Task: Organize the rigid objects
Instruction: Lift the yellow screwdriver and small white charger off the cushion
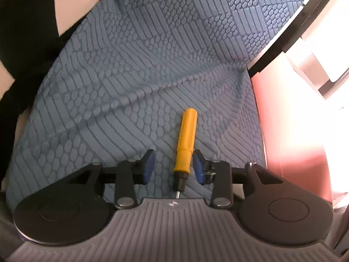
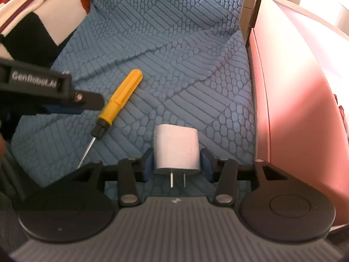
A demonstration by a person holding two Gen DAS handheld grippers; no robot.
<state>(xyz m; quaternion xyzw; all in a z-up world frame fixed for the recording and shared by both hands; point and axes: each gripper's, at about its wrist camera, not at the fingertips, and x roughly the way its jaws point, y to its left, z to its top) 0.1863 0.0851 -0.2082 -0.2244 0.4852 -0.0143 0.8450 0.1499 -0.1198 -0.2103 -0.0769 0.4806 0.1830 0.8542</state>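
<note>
A yellow-handled screwdriver [image 1: 185, 144] lies on the blue patterned cushion [image 1: 139, 65]. My left gripper [image 1: 173, 167] is open around its lower handle, the right pad close to it, the left pad apart. The screwdriver also shows in the right wrist view [image 2: 118, 101], with the left gripper's finger [image 2: 87, 100] beside it. My right gripper [image 2: 176, 163] is shut on a white plug adapter [image 2: 176, 149], whose two prongs point back toward the camera.
A pink box [image 2: 294, 109] stands along the cushion's right side and shows in the left wrist view [image 1: 290, 135] too. A red, white and black fabric [image 2: 32, 17] lies at the upper left. The cushion [image 2: 185, 54] stretches ahead.
</note>
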